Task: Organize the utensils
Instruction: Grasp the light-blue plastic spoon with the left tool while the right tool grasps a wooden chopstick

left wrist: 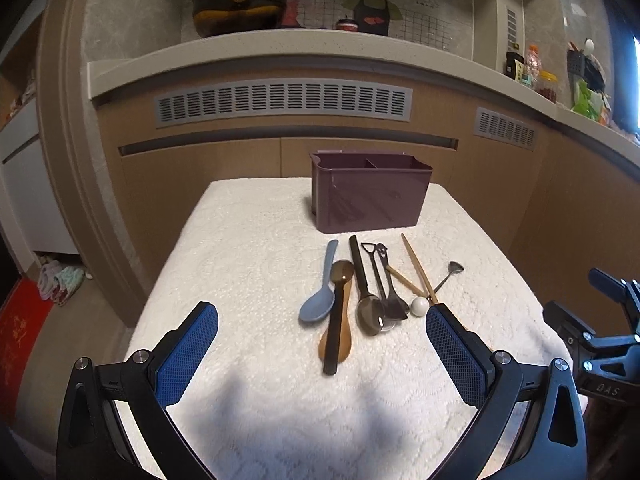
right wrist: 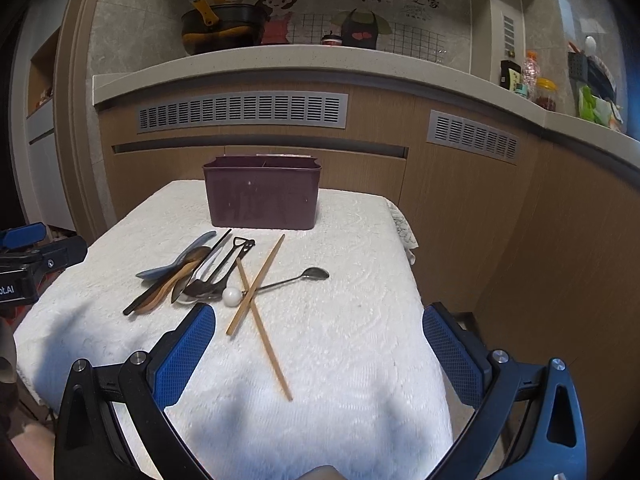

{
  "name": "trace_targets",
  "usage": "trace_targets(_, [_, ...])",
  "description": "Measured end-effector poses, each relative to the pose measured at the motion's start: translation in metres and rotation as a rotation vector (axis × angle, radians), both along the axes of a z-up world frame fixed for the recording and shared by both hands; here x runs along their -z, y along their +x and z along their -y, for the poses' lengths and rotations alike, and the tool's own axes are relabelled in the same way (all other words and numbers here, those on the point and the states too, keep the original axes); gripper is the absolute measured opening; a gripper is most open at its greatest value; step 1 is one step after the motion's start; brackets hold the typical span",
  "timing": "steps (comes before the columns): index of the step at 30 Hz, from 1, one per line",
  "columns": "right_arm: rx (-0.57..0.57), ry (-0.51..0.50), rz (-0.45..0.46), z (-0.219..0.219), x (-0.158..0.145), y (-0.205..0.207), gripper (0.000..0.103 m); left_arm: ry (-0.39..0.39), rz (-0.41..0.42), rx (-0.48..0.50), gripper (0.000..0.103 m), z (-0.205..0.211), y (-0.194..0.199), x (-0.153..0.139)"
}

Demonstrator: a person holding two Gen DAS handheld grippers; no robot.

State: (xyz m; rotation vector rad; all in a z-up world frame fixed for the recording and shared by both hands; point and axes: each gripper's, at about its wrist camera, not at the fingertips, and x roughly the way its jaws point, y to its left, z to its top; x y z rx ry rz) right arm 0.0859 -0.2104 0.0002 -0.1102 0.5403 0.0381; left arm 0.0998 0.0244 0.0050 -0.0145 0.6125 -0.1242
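Utensils lie loose in a row on the white cloth [left wrist: 248,264], just in front of the plum caddy [left wrist: 370,196], whose two compartments look empty as far as we can see over its rim. We judge them all light and stiff. The blue spoon [left wrist: 318,306] and the amber spoon [left wrist: 338,336] are smooth plastic and may slip, so we would pinch each across the middle of its handle. The black-handled spoon [left wrist: 362,276] crosses close beside the dark peeler [left wrist: 374,264], and we would lift from the free handle end to avoid dragging neighbours. The chopsticks [right wrist: 256,284] lie crossed over one another and over the thin-stemmed spoon with a white ball end [right wrist: 288,280]; they are thin and roll easily, so they want a low, square grip near the middle.

Our left gripper [left wrist: 322,344] hangs above the near end of the row, fingers spread wide and empty; our right gripper [right wrist: 320,344] is likewise wide and empty above the chopsticks.

The cloth is nubbly and soft, which gives under a fingertip. Behind stand wood-fronted cabinets [right wrist: 460,208] and a pale countertop [right wrist: 280,60].
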Motion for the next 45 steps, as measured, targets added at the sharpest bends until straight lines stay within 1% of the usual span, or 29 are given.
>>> trace_targets(3, [-0.006,-0.022,-0.023,-0.002,0.004,0.022,0.103,0.017,-0.029,0.029,0.103,0.004,0.02,0.01])
trace_targets(6, [-0.009,-0.072,-0.048,-0.006,0.011,0.048,0.103,0.037,-0.071,0.053,0.103,0.005,0.04,0.026])
trace_targets(11, [-0.001,-0.124,-0.103,-0.008,0.023,0.081,0.103,0.011,-0.13,0.05,0.101,-0.006,0.068,0.047])
trace_targets(12, [-0.001,-0.139,-0.108,-0.009,0.026,0.087,0.103,0.004,-0.14,0.045,0.097,-0.009,0.072,0.05])
trace_targets(13, [-0.002,-0.148,-0.112,-0.01,0.028,0.092,0.103,-0.007,-0.157,0.041,0.091,-0.012,0.076,0.055])
trace_targets(14, [-0.004,-0.152,-0.116,-0.01,0.029,0.096,0.103,-0.024,-0.173,0.042,0.087,-0.015,0.079,0.058])
trace_targets(16, [-0.01,-0.147,-0.127,-0.01,0.034,0.103,0.103,-0.062,-0.213,0.053,0.076,-0.019,0.085,0.066])
trace_targets(19, [-0.012,-0.128,-0.148,-0.01,0.039,0.11,0.103,-0.113,-0.266,0.056,0.073,-0.021,0.092,0.077])
trace_targets(23, [-0.008,-0.067,-0.18,-0.007,0.047,0.113,0.103,-0.157,-0.292,0.033,0.073,-0.017,0.1,0.085])
trace_targets(24, [-0.007,-0.057,-0.189,-0.007,0.05,0.113,0.103,-0.172,-0.297,0.028,0.07,-0.015,0.103,0.086])
trace_targets(25, [-0.005,-0.053,-0.192,-0.008,0.051,0.112,0.103,-0.184,-0.303,0.019,0.063,-0.013,0.106,0.087])
trace_targets(27, [-0.003,-0.052,-0.189,-0.008,0.052,0.109,0.103,-0.193,-0.32,0.001,0.058,-0.01,0.113,0.09])
trace_targets(29, [0.001,-0.054,-0.176,-0.009,0.051,0.105,0.103,-0.175,-0.311,-0.022,0.053,-0.007,0.115,0.089])
trace_targets(30, [0.006,-0.054,-0.167,-0.01,0.05,0.102,0.103,-0.175,-0.304,-0.024,0.045,-0.006,0.115,0.089])
trace_targets(32, [0.003,-0.051,-0.158,-0.01,0.048,0.098,0.103,-0.194,-0.296,-0.017,0.034,-0.008,0.115,0.087])
trace_targets(34, [-0.003,-0.058,-0.148,-0.012,0.047,0.096,0.103,-0.186,-0.261,-0.019,0.033,-0.011,0.111,0.079])
trace_targets(38, [-0.023,-0.063,-0.145,-0.013,0.047,0.096,0.101,-0.113,-0.129,-0.041,0.033,-0.016,0.1,0.052])
trace_targets(39, [-0.028,-0.061,-0.148,-0.013,0.047,0.097,0.092,-0.1,-0.103,-0.045,0.032,-0.017,0.099,0.046])
trace_targets(40, [-0.04,-0.056,-0.158,-0.015,0.046,0.1,0.078,-0.084,-0.073,-0.049,0.032,-0.018,0.098,0.039])
trace_targets(41, [-0.059,-0.049,-0.174,-0.017,0.046,0.104,0.07,-0.073,-0.053,-0.052,0.032,-0.019,0.098,0.035])
trace_targets(43, [-0.099,-0.023,-0.222,-0.024,0.046,0.118,0.043,-0.06,-0.027,-0.056,0.032,-0.02,0.101,0.029])
trace_targets(45, [-0.138,0.021,-0.282,-0.032,0.047,0.137,0.042,-0.064,-0.013,-0.059,0.031,-0.023,0.104,0.025])
